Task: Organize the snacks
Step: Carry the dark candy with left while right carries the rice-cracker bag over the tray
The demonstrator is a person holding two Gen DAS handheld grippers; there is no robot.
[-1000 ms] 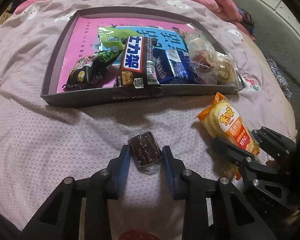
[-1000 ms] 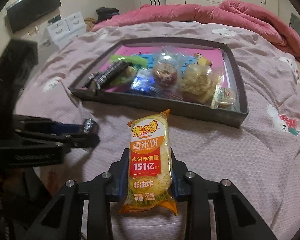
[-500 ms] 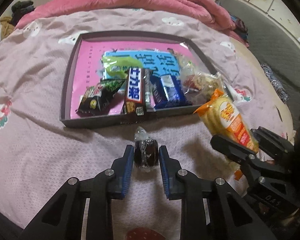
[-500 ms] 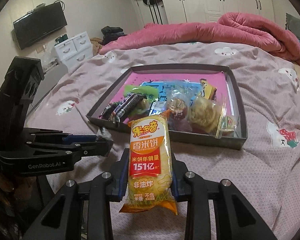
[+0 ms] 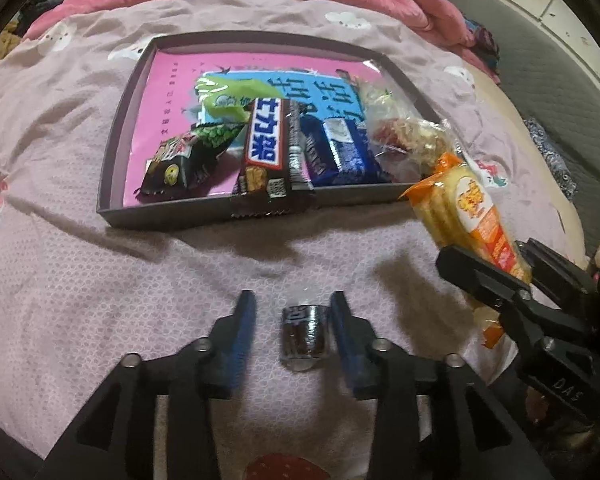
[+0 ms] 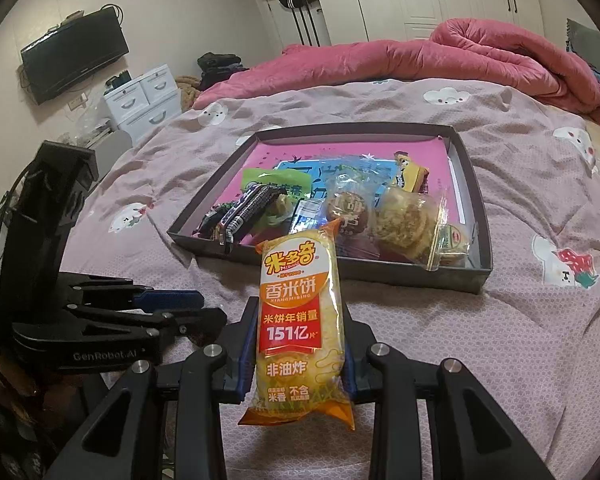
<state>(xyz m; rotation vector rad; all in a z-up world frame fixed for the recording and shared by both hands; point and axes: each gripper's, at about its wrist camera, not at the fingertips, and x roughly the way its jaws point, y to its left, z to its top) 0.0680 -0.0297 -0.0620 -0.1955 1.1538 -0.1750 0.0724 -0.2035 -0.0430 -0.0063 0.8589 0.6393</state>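
— Lying on the mauve bedsheet (image 5: 80, 280), a small dark wrapped snack (image 5: 305, 330) is seen between the blue pads of the left gripper (image 5: 294, 334). Is it gripped?

— No. The jaws of that gripper are opening. A clear gap is seen on the left side of the snack, and its right side is close to the right pad (image 5: 342, 328); whether it touches cannot be told. The snack is released on the sheet, near the front wall of the grey tray (image 5: 172, 216) but apart from it.

— And what is carried by the right gripper (image 6: 300, 354)?

— An orange and yellow rice cracker pack (image 6: 298, 320) is clamped between its pads. The pack is held upright and lifted above the sheet, in front of the tray. In the left view it is seen at the right, beside the tray's near right corner.

— What is placed in the tray?

— Several snacks are laid on a pink and blue printed sheet: a green packet (image 5: 228, 96), a black packet with green peas (image 5: 188, 156), a chocolate bar (image 5: 266, 148) which hangs over the front wall, a blue packet (image 5: 340, 148), and clear bags of pastries (image 6: 404, 220) at the right.
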